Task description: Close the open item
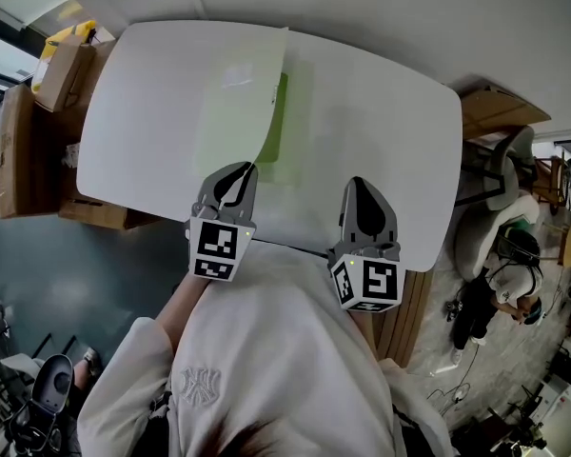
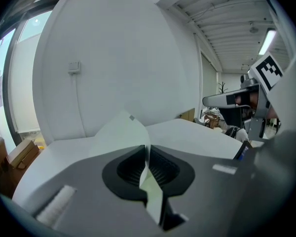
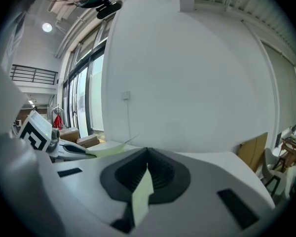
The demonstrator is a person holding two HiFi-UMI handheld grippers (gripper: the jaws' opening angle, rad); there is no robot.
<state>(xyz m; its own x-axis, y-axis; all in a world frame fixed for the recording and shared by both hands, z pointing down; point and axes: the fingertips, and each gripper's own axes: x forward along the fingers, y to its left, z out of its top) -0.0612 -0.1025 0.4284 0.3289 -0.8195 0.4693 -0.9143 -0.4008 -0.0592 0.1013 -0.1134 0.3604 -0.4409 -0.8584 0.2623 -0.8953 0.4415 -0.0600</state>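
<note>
A thin folder lies open on the white table (image 1: 381, 122), with a green sheet (image 1: 276, 122) inside it. Its translucent cover (image 1: 233, 103) is lifted and curves up toward the left. My left gripper (image 1: 236, 171) is shut on the cover's near corner, and the left gripper view shows the sheet (image 2: 123, 132) running down between the closed jaws (image 2: 147, 154). My right gripper (image 1: 360, 184) hovers over the table's near edge, to the right of the folder. Its jaws (image 3: 147, 154) are shut and apart from the folder.
Cardboard boxes (image 1: 62, 69) and wooden furniture stand off the table's left side. A wooden panel (image 1: 495, 112) and an office chair (image 1: 500, 208) are off its right side, and a person (image 1: 500, 293) sits on the floor there. A white wall is behind the table.
</note>
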